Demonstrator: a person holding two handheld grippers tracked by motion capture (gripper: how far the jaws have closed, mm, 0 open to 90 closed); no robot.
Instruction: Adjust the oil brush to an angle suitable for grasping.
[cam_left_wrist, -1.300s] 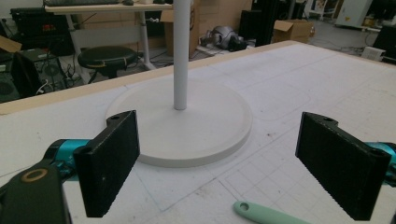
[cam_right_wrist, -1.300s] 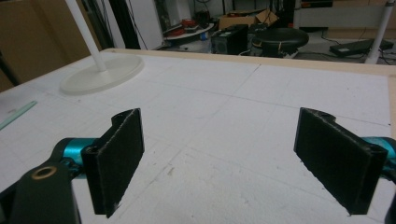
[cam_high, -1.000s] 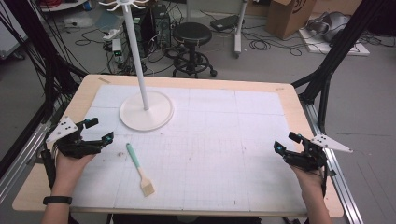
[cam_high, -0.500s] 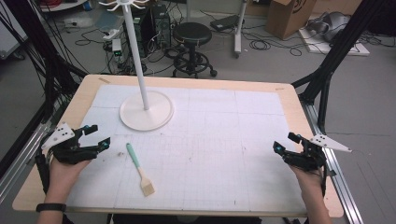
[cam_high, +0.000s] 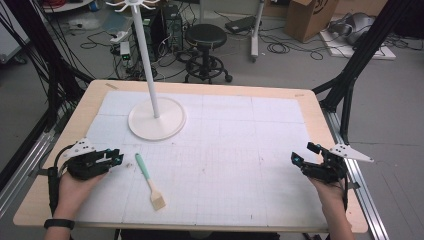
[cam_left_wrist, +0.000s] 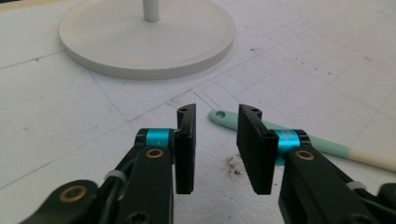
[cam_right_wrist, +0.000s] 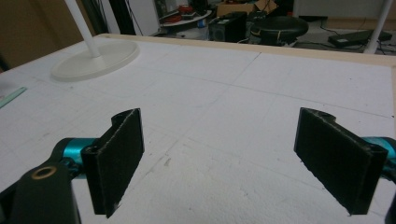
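A brush with a teal handle (cam_high: 143, 167) and pale bristles (cam_high: 158, 202) lies flat on the white mat, front left. My left gripper (cam_high: 118, 159) rests low on the mat just left of the handle's far end. It is open, with a narrow empty gap between the jaws. In the left gripper view the handle's rounded end (cam_left_wrist: 223, 116) lies just beyond my left gripper (cam_left_wrist: 217, 112), and the handle runs off to the right behind the right jaw. My right gripper (cam_high: 296, 160) sits near the right edge of the table. In the right gripper view my right gripper (cam_right_wrist: 223, 116) is wide open and empty.
A white stand with a round base (cam_high: 156, 119) and a tall pole (cam_high: 145, 55) rises at the back left of the mat; its base (cam_left_wrist: 144, 35) is ahead of the left jaws. The wooden table edge (cam_high: 320, 115) frames the mat. A stool (cam_high: 206, 37) and cables are on the floor beyond.
My left gripper has come a little toward the near edge of the table and settled beside the brush handle's end. The right gripper has stayed put.
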